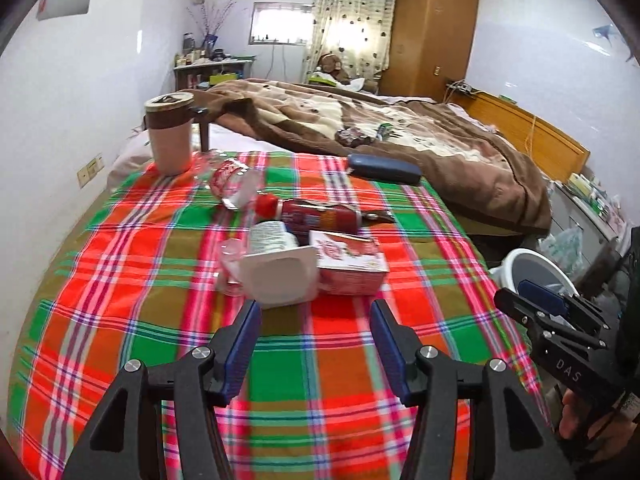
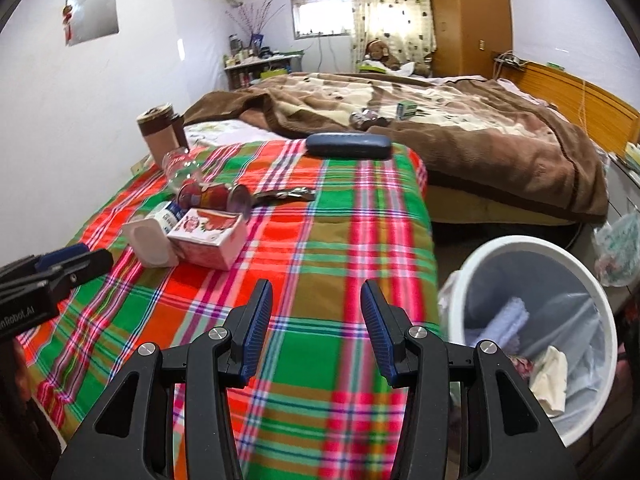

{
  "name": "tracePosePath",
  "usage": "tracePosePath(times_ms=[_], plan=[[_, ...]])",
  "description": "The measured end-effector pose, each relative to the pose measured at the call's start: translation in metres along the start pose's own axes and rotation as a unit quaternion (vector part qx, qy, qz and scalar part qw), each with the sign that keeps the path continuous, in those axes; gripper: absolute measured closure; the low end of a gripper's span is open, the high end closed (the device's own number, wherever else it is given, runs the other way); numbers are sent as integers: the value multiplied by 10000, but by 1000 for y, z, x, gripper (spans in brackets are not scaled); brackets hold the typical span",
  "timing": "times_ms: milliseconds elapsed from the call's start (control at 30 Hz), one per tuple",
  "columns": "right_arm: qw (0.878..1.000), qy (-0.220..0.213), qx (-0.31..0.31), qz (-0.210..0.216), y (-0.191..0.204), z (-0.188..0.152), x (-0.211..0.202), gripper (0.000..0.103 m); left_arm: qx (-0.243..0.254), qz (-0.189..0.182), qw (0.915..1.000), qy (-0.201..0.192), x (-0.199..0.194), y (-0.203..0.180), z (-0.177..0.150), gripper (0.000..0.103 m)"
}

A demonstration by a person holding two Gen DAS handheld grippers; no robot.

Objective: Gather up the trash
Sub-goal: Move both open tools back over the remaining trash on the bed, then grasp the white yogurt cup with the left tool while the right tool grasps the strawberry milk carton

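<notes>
Trash lies in a heap on the plaid cloth (image 1: 120, 320): a white yogurt bottle (image 1: 276, 276) on its side, a pink carton (image 1: 348, 264), a red-capped bottle (image 1: 316, 214) and a clear crushed bottle (image 1: 232, 184). My left gripper (image 1: 314, 308) is open and empty just short of the white bottle. My right gripper (image 2: 316, 292) is open and empty over the cloth, right of the heap; the white bottle (image 2: 150, 244) and the carton (image 2: 208, 240) lie to its left. A white bin (image 2: 560, 320) with a liner and some waste stands at the right.
A pink tumbler (image 1: 170, 136) stands at the cloth's far left corner. A dark blue glasses case (image 1: 384, 168) lies at the far edge. Behind is a bed with a brown blanket (image 1: 400, 128). A wrapper (image 2: 286, 194) lies beside the bottles.
</notes>
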State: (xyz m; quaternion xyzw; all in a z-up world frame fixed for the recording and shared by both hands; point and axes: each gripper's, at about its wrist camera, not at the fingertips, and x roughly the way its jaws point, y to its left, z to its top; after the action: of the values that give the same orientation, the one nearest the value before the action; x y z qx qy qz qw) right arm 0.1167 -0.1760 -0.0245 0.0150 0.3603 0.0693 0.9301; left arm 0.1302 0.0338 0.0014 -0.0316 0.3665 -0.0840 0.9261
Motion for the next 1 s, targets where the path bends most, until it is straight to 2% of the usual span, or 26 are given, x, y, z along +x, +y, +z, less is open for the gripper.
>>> tracePosePath(times_ms=[67,167,400,533,700,933,967,1000], plan=[[10000,33,-26,55,5,1,5,56,-55,10,10000,15,3,6,3,47],[9999,86,-52,77,11,6,12,56,-149,27,9999,32,10,13,11,39],[9995,185,-90,235,25,19,34,56,-318,-110,9993,150,37,21,30,37],[9994,256,-53,206,26,21,43,56,-264,-222,9992,210,51,19,34,37],[9993,320,-52,185,27,25,50,56,-328,-110,9980,526,77,22,38,37],[9988,385,-40,312,29,32,58,56,-468,-94,9973,566,88,37,35,37],[9987,385,-48,342,29,34,59,56,-501,-84,9971,562,88,41,34,39],[9985,386,-60,374,30,34,59,56,-538,-83,9968,581,89,44,34,46]])
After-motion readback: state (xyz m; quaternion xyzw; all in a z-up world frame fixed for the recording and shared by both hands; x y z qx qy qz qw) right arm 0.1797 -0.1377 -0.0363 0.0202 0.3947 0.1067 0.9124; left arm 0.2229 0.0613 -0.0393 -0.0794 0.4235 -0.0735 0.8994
